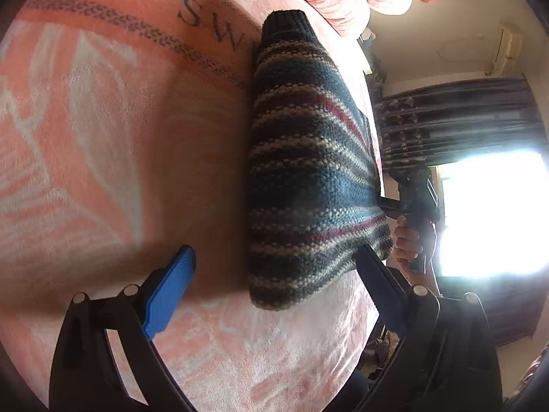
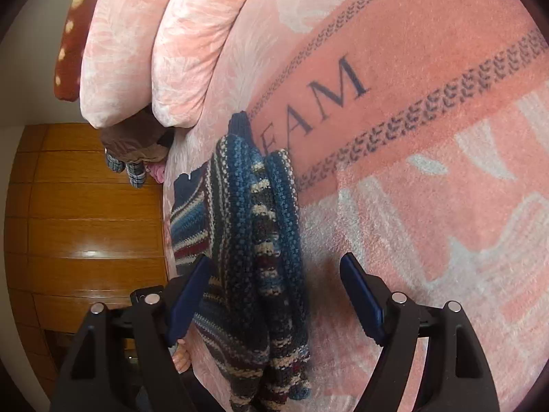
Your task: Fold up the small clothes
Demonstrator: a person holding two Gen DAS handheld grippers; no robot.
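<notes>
A small knit sweater (image 1: 302, 171) with blue, dark, cream and maroon stripes lies folded lengthwise on a pink blanket (image 1: 103, 137) that covers a bed. My left gripper (image 1: 274, 288) is open, its blue pads on either side of the sweater's near end, and the right pad overlaps a corner. In the right wrist view the same sweater (image 2: 247, 240) lies bunched in long folds between the wide-apart fingers of my open right gripper (image 2: 276, 298). The right gripper (image 1: 405, 202) also shows at the sweater's far edge in the left wrist view, held by a hand (image 1: 408, 243).
Pink pillows (image 2: 130, 51) lie at the head of the bed, with a heap of brown and plaid clothes (image 2: 137, 144) beside them. Wooden panels (image 2: 85, 223) run along the bed's edge. A dark curtain (image 1: 463, 120) and a bright window (image 1: 497, 213) lie beyond the bed.
</notes>
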